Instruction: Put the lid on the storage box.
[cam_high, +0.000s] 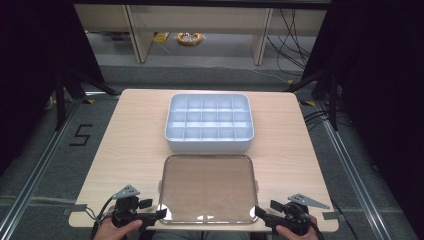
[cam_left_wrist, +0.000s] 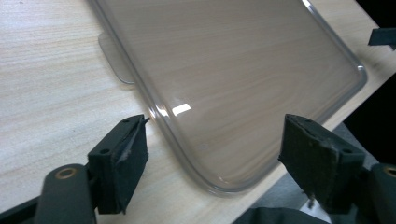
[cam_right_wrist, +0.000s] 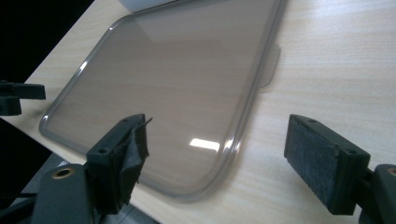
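Wooden table (cam_high: 125, 135), divided tray (cam_high: 209, 123), clear lid (cam_high: 207, 189)

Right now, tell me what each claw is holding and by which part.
Nothing is held. The left claw and right claw stand open at the near corners of the clear lid, pads not pressing it.

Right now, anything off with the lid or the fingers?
Lid lies flat and square before the divided tray. One oddity: the pad on a finger of the right gripper looks torn and peeling; a left gripper pad is frayed too.
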